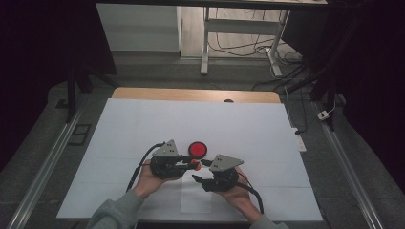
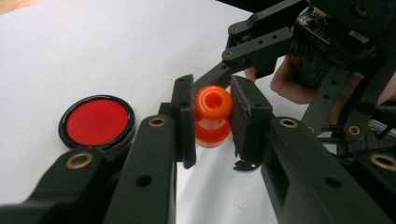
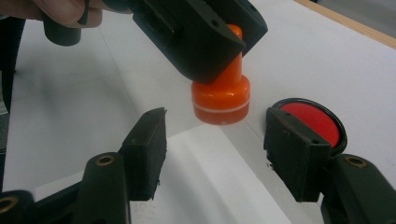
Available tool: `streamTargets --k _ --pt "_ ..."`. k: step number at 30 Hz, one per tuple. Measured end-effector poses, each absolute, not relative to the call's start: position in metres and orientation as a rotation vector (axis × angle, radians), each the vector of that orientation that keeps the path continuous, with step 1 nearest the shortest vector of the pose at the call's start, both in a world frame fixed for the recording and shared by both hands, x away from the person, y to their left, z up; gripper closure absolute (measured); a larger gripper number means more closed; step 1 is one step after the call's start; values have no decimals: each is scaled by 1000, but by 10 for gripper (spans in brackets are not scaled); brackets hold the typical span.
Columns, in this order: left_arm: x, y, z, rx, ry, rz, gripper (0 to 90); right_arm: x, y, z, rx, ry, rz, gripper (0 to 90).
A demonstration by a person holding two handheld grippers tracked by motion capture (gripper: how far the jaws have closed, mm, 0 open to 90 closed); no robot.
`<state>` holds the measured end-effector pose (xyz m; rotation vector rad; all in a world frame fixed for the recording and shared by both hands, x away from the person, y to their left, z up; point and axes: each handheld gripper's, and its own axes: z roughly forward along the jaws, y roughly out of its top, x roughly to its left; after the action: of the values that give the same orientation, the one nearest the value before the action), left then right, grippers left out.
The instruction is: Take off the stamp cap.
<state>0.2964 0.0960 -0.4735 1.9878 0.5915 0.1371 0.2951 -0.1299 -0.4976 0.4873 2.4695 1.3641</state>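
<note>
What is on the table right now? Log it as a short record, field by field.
held item: orange stamp, off the table
left tongs: shut on the stamp's handle
right tongs: open, just below the stamp's base, not touching it
ink pad: round, red, black rim, lying open on the white sheet
paper: white, in front of the person

Orange plastic stamp (image 2: 213,116), glossy, rounded knob handle above a wider round base with a pale band, upright, raised off the white sheet, beside round red ink pad (image 2: 97,122) in black case, lying flat, open.
</note>
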Motion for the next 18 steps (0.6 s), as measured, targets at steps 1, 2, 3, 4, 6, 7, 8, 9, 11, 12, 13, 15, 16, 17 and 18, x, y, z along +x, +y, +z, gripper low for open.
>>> streamTargets --k 1,2,3,4,6,7,8,9,11,12,13,15,16,17,18 --pt "296 96 -474 1989 590 137 717 295 -130 -498 486 2471 1360 394" --pt "296 95 -474 1988 592 137 717 295 -130 -498 484 2470 1358 397" --pt "296 95 -474 1989 592 138 717 295 -130 -498 482 2469 1355 403" --pt "296 95 -474 1989 593 139 718 295 -130 -497 482 2468 1353 409" --pt "296 95 -474 1988 595 140 717 296 -130 -497 490 2462 1360 420" --pt "296 95 -474 1989 594 138 717 296 -130 -497 492 2459 1357 424" --pt "296 95 -474 1990 593 138 717 295 -130 -498 492 2459 1355 430" --pt "296 95 -474 1991 593 138 717 295 -130 -498 488 2463 1349 437" --pt "296 94 -475 1995 590 135 717 295 -129 -498 482 2460 1348 452" --pt "295 93 -476 1994 591 133 717 294 -128 -498 481 2456 1354 461" --pt "296 93 -476 1999 587 133 717 294 -128 -498 478 2456 1354 470" --pt "295 92 -476 2000 588 132 717 294 -128 -498 481 2452 1350 494" --pt "295 92 -476 2001 587 132 717 294 -128 -498 482 2453 1345 506" --pt "295 92 -477 1999 589 132 717 294 -128 -498 484 2453 1346 518" --pt "295 92 -477 1999 589 131 717 294 -128 -498 489 2450 1351 526"
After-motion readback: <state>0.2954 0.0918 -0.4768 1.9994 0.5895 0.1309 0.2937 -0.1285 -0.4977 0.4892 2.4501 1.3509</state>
